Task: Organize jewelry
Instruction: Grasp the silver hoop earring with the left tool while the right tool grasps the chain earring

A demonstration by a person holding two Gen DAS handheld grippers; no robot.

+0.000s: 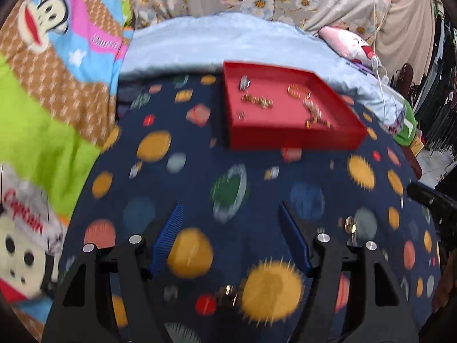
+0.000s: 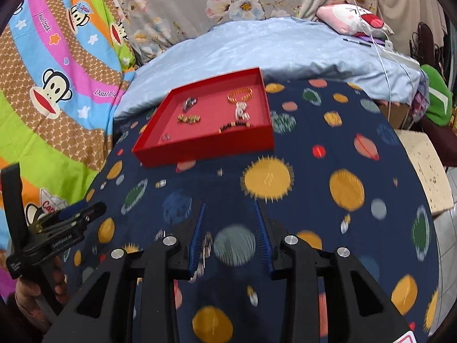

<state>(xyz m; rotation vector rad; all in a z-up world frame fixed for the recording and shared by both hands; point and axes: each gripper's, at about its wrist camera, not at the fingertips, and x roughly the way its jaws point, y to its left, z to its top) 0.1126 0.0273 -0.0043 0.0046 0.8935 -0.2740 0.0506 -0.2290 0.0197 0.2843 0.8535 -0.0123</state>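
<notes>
In the right wrist view, the left tongs [image 2: 71, 214] sit at the lower left edge, their state unclear there; the left wrist view shows them apart and empty. Left of centre, the red tray [image 2: 200, 145] holds several bracelets. Lower centre, the right tongs [image 2: 230, 237] gape around a blurred silvery chain [image 2: 204, 250] on the planet-print cloth [image 2: 328, 148]. Judging by this, a pickup is underway; closing on the chain comes next.

Matt red tray [image 2: 205, 145]; printed cloth [image 2: 328, 148]; jewelry [image 2: 240, 95] probably metal.
</notes>
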